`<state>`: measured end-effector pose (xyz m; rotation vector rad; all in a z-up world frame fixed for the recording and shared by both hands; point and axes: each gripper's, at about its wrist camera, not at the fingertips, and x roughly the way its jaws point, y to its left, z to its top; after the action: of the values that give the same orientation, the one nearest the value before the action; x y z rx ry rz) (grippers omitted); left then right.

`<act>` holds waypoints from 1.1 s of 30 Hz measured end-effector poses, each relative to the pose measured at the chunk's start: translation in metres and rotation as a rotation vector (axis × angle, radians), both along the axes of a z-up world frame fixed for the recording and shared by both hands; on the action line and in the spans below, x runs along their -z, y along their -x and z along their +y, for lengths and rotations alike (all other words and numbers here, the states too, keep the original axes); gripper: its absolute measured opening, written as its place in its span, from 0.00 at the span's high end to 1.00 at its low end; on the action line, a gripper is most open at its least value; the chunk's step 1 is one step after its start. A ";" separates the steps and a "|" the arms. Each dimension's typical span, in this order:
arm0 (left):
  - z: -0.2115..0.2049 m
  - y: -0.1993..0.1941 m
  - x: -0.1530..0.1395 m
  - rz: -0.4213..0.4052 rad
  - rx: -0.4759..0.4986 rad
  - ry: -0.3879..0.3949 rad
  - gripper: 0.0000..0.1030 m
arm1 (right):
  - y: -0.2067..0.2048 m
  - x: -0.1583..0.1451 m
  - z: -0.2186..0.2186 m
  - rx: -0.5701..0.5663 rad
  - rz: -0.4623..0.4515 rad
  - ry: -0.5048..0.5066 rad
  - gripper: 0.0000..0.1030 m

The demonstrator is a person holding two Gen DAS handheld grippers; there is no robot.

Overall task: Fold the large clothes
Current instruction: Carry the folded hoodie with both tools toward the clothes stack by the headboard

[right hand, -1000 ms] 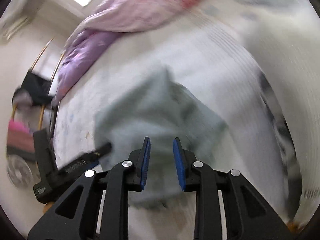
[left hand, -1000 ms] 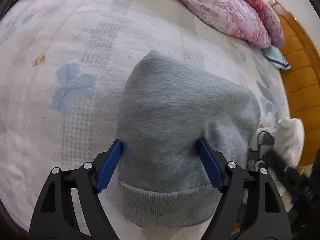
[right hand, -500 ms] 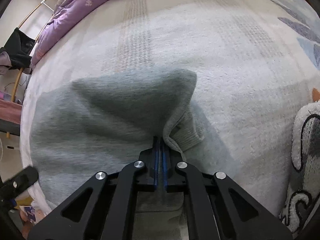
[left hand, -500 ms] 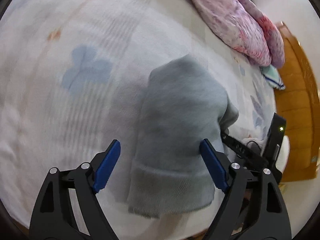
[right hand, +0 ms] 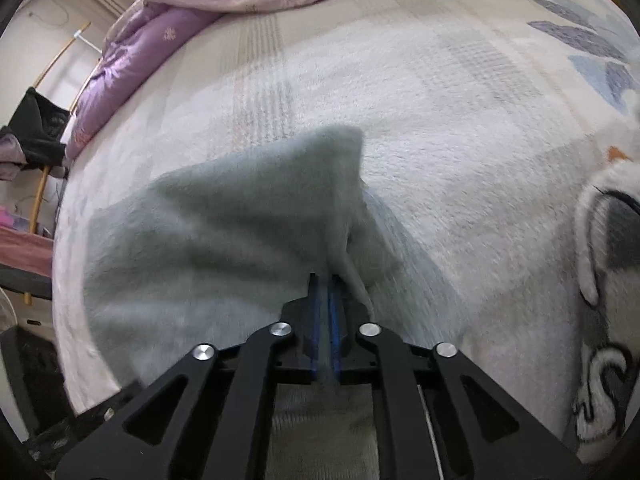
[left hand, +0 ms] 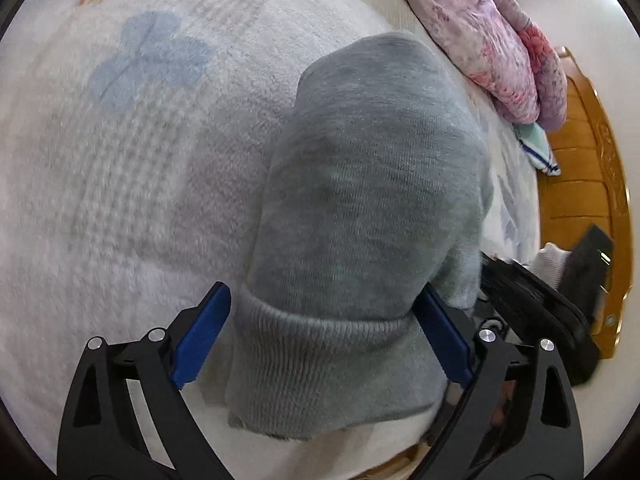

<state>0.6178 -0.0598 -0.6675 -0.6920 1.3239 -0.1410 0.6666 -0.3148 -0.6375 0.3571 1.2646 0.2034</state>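
A grey sweatshirt (left hand: pixel 368 208) lies folded on the pale bed blanket, its ribbed hem (left hand: pixel 328 364) nearest the camera. My left gripper (left hand: pixel 320 340) is open, its blue pads straddling the hem without pinching it. In the right wrist view the same sweatshirt (right hand: pixel 224 232) spreads to the left. My right gripper (right hand: pixel 325 296) is shut on a fold of the grey fabric, which rises in a ridge from the jaws. The right gripper's black body (left hand: pixel 532 292) shows at the left wrist view's right edge.
A pink and purple quilt (left hand: pixel 492 40) is bunched at the bed's far side and shows in the right wrist view (right hand: pixel 192 12) too. A wooden bed frame (left hand: pixel 580 184) runs along the right. A white and grey garment (right hand: pixel 608 280) lies to the right.
The right gripper closed on the sweatshirt's fabric and stays shut on it. The left gripper stayed open and moved in closer over the hem, shifting left of the garment's centre.
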 end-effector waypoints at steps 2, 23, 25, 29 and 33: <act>-0.002 -0.002 0.003 0.000 0.007 -0.002 0.11 | 0.016 -0.011 -0.007 0.049 -0.018 -0.013 0.72; -0.011 -0.017 -0.001 -0.011 0.150 -0.029 0.23 | 0.153 0.078 -0.044 0.719 0.098 -0.752 0.19; -0.011 -0.018 -0.001 -0.009 0.146 -0.026 0.23 | 0.145 0.078 -0.045 0.716 0.090 -0.763 0.19; -0.010 -0.018 -0.002 -0.011 0.144 -0.026 0.23 | 0.132 0.078 -0.044 0.702 0.063 -0.764 0.19; -0.007 -0.016 -0.002 -0.017 0.142 -0.027 0.23 | 0.120 0.081 -0.041 0.670 0.018 -0.769 0.19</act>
<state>0.6341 -0.0671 -0.6656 -0.5730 1.3566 -0.2421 0.5466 -0.3561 -0.7188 1.4156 0.9786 0.1009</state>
